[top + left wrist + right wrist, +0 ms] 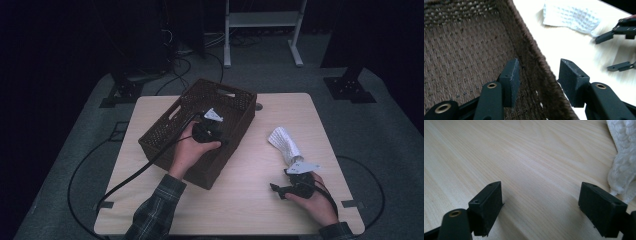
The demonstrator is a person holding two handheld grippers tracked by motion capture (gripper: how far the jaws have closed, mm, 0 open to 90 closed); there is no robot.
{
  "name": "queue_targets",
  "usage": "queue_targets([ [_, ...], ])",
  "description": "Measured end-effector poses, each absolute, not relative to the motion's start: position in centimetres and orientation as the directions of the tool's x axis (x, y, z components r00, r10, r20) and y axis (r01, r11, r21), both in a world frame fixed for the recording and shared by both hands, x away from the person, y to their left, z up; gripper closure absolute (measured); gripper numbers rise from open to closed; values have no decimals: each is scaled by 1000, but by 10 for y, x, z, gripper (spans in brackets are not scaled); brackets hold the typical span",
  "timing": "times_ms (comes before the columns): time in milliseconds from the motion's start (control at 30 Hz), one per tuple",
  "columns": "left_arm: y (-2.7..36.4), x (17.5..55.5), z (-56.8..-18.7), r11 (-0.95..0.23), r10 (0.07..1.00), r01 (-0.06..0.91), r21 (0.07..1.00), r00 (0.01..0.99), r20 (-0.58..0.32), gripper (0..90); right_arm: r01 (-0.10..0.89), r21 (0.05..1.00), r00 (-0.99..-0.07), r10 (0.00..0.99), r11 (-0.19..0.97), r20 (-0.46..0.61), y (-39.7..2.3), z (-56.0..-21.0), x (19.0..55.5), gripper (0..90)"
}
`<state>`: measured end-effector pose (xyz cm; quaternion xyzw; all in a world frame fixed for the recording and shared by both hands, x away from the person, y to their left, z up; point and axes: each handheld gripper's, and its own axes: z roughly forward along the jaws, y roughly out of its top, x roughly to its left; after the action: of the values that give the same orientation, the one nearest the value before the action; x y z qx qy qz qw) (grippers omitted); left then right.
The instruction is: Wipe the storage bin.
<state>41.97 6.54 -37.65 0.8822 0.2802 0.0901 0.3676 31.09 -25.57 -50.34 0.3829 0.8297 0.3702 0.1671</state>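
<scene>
**Jaws astride the basket wall, cloth lying loose**

Pale wooden table (235, 190), seen from above, bearing everything else. On its left half, set askew: a dark brown woven basket (170, 127) with handle slots in its walls. Right of the basket and well apart from it: a crumpled white waffle-weave cloth (284, 144), lying on the bare tabletop.

Left gripper (540, 82) reaching over the basket's near right wall; one jaw inside against the woven lining, the other outside above the table, the rim running between them. Partly open, pads not seen pressing on the wall, nothing gripped.

Right gripper (540, 206) low over the table near the front right corner, just beside the cloth's near end. Jaws spread wide, bare wood between them, the cloth's edge (624, 170) off to one side by the outer jaw; whether touching it, impossible to tell. Nothing held.
</scene>
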Motion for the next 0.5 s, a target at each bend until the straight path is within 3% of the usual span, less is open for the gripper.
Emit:
queue_targets([
  [300, 57, 424, -390, -563, 553, 454, 691, 828, -94, 545, 512, 743, -651, 759, 432, 7, -256, -503, 311, 183],
  [500, 55, 424, -393, -567, 532, 459, 683, 838, -121, 627, 515, 742, -651, 759, 430, 11, -256, -503, 311, 184],
])
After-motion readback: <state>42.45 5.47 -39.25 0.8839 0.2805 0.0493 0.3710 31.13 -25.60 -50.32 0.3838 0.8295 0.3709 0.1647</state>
